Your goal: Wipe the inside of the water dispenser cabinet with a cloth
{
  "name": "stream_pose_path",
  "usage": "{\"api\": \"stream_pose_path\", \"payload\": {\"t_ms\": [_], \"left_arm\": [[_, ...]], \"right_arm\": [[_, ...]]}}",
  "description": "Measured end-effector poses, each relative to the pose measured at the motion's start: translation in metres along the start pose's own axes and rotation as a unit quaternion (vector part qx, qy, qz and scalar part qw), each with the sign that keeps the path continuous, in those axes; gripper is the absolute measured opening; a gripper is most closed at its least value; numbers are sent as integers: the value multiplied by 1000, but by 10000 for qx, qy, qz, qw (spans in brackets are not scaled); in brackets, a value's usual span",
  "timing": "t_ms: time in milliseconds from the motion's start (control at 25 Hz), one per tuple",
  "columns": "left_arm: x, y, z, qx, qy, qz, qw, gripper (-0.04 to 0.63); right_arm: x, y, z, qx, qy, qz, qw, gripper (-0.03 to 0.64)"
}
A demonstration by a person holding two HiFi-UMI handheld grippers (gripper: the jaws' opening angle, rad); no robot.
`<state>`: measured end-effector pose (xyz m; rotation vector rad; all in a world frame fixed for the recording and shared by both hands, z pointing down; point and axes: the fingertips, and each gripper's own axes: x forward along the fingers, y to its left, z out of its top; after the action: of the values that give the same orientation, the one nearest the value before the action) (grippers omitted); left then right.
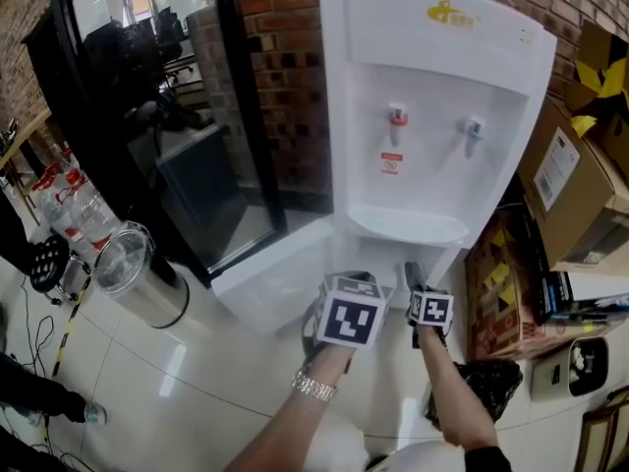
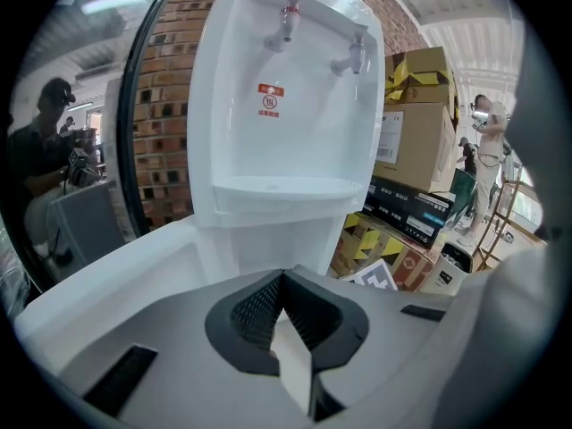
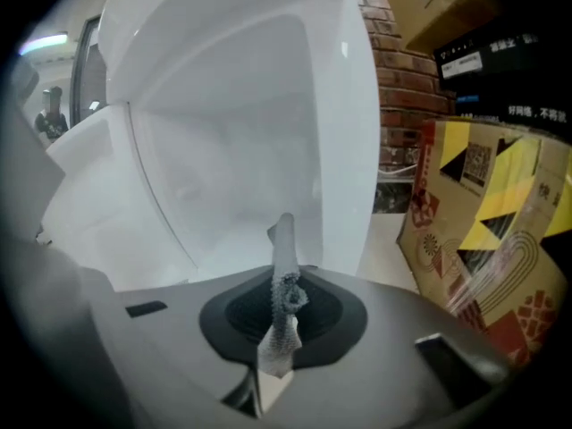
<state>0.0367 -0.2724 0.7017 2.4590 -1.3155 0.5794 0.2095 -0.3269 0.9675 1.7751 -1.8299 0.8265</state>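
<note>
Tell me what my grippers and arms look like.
The left gripper and right gripper each have a grey body, black textured jaws and a white cube with black square markers. A silver band sits on the left wrist; a dark sleeve shows on the right arm.

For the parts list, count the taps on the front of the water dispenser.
2. In the head view, the red-collared tap is on the left of the water dispenser recess, and the pale tap is to its right. No others appear hidden.
</note>
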Motion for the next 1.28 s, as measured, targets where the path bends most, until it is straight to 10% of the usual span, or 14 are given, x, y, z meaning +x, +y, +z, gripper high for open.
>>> {"api": "stream_pose_path", "payload": {"t_ms": [600,1120,1280], "left_arm": [[4,27,6,-364,-323,437,9979,-8],[15,27,1,-475,-255,260,9982,-8],[19,22,0,-491,-234,197,9983,-8]], "right_arm": [[46,124,44,-440,-426,1374,9886,21],[58,16,27,60,-245,-518,9983,21],[43,19,34,253,-403,-356,9982,21]]}}
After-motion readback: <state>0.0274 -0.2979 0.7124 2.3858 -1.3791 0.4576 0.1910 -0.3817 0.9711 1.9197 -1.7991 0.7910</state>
